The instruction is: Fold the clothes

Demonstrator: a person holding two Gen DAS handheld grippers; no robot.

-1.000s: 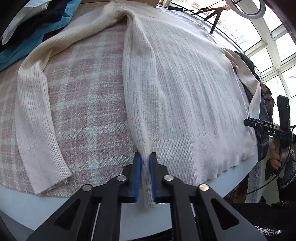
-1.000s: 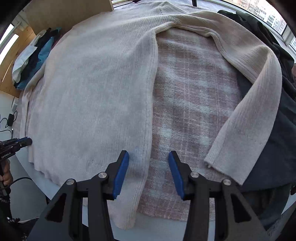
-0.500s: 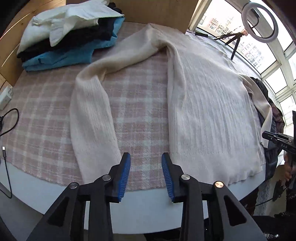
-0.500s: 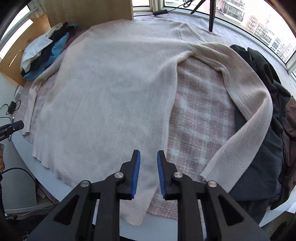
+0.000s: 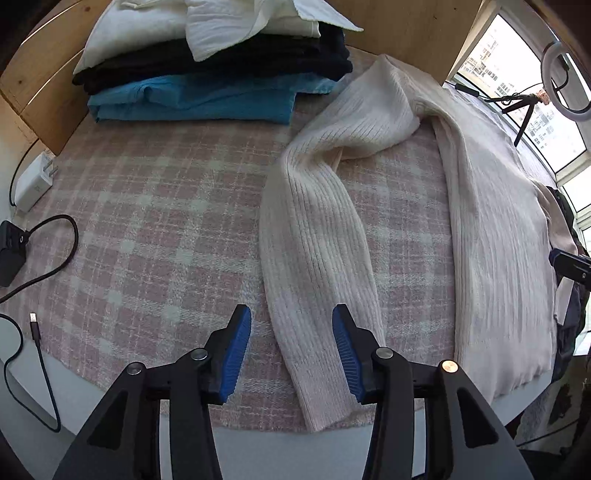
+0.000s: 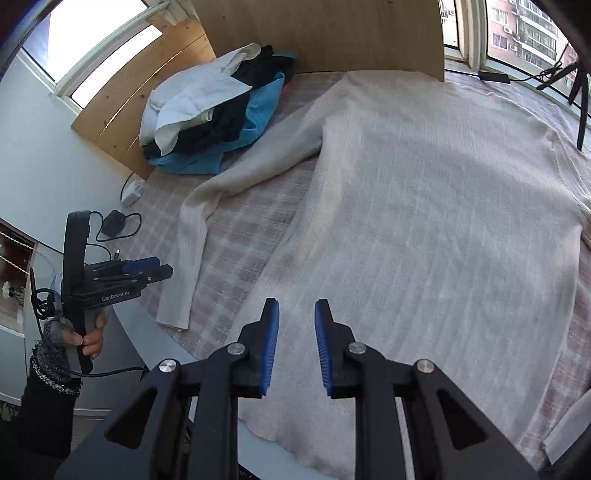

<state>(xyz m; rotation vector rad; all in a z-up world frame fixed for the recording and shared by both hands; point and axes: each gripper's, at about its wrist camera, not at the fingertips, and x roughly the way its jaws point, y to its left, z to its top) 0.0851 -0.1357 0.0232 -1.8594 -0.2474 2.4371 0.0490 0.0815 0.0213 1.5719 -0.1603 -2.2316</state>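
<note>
I'm in a sunlit room of a flat, set up for filming. Ahead of my claws a pink plaid cloth [image 5: 155,236] covers the table, with a stack of folded clothes [image 5: 207,74] at its far left. Far right, a ring light [image 5: 565,88] on a tripod stands by big windows, with apartment blocks [image 6: 532,33] outside.

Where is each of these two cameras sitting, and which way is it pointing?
Left wrist: rides on the left claw, looking along its open fingers at the cream sweater's sleeve.
Right wrist: rides on the right claw, open above the sweater's body; the person's left hand shows at left.
Shared: sweater, plaid cloth, folded clothes pile.
</note>
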